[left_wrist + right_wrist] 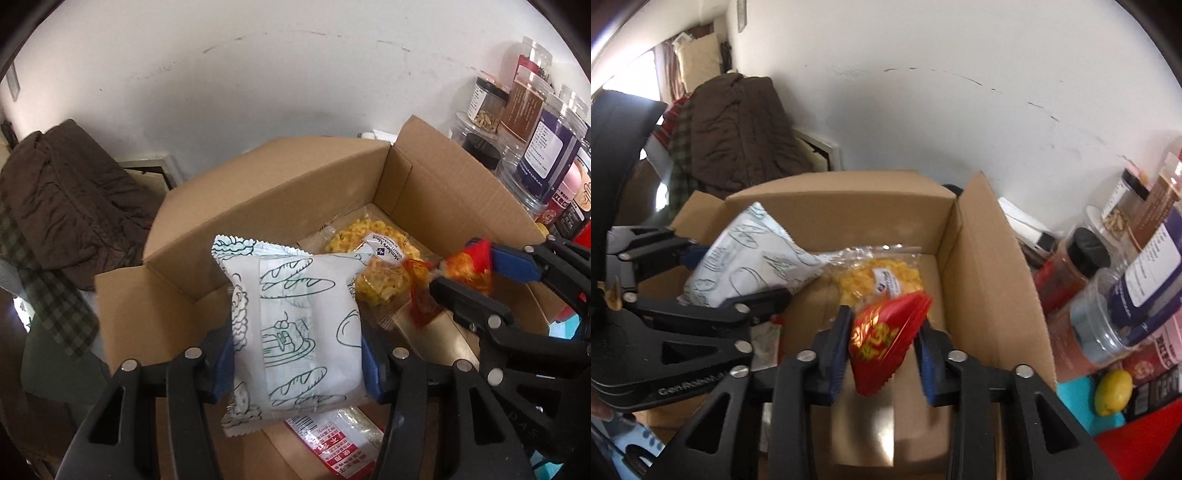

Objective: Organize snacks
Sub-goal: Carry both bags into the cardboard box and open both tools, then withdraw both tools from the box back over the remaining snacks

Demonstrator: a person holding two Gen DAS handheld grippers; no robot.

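In the left wrist view my left gripper (pixel 297 365) is shut on a white packet printed with bread drawings (pixel 295 332), its blue pads pressing both sides, above the near edge of an open cardboard box (pixel 277 184). Seen from the right wrist, my right gripper (pixel 882 332) stands open over the box (pixel 849 206). A small red and gold packet (pixel 886 339) hangs tilted between its pads, with a gap on the right side. A clear bag of yellow snacks (pixel 875 275) lies on the box floor. The left gripper (pixel 735 273) with the white packet (pixel 746 254) shows at left.
Plastic jars and bottles (pixel 546 155) crowd the right of the box, with a lemon (pixel 1113 391) on a teal surface. A brown jacket (pixel 66 192) hangs at the left. A red and white packet (pixel 336 439) lies under the left gripper. A white wall stands behind.
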